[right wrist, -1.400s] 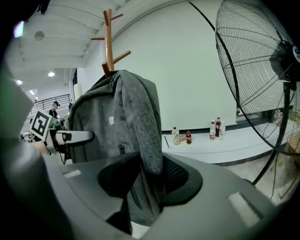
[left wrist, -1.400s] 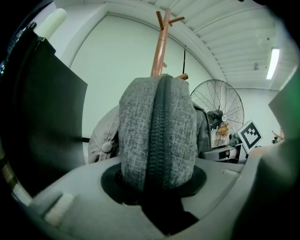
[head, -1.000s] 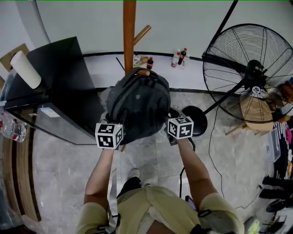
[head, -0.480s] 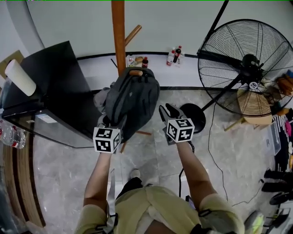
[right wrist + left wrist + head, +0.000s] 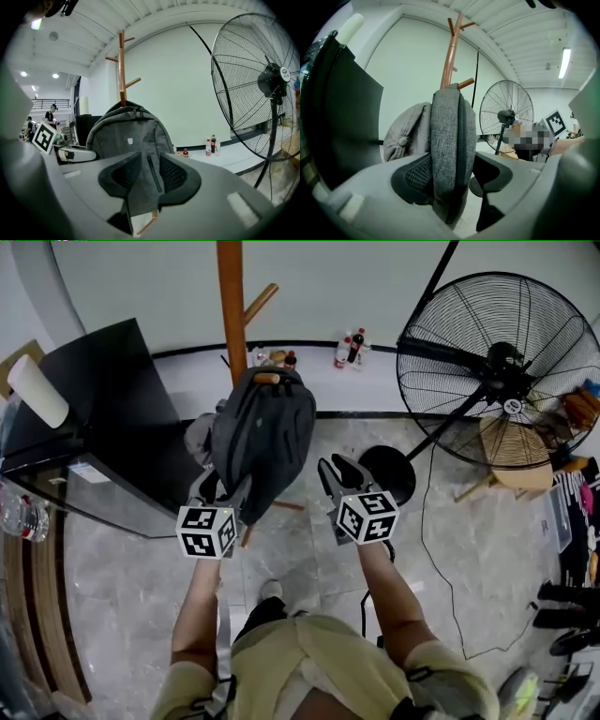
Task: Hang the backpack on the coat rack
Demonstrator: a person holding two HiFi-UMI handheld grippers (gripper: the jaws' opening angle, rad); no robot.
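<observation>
The grey backpack [image 5: 262,432] hangs by its top handle from a peg [image 5: 266,379] of the wooden coat rack [image 5: 231,306]. My left gripper [image 5: 221,493] is at the bag's lower left edge. Its jaws have just been opening, and they now stand open around the bag's side [image 5: 450,140] without pressing on it. My right gripper [image 5: 337,474] is a little way right of the bag. Its jaws have just been closing slightly but are still open, with nothing between them. The right gripper view looks at the bag's front [image 5: 129,136] and the rack [image 5: 122,65] behind it.
A grey cap [image 5: 405,136] hangs on the rack beside the bag. A black cabinet [image 5: 103,409] stands close on the left with a paper roll [image 5: 37,390] on it. A large floor fan [image 5: 497,362] and its round base [image 5: 386,474] are on the right. Bottles [image 5: 347,348] stand by the wall.
My right gripper has come off the backpack and drawn back to the right. The left gripper's jaws have spread apart at the bag's lower edge. The bag now hangs free from the peg.
</observation>
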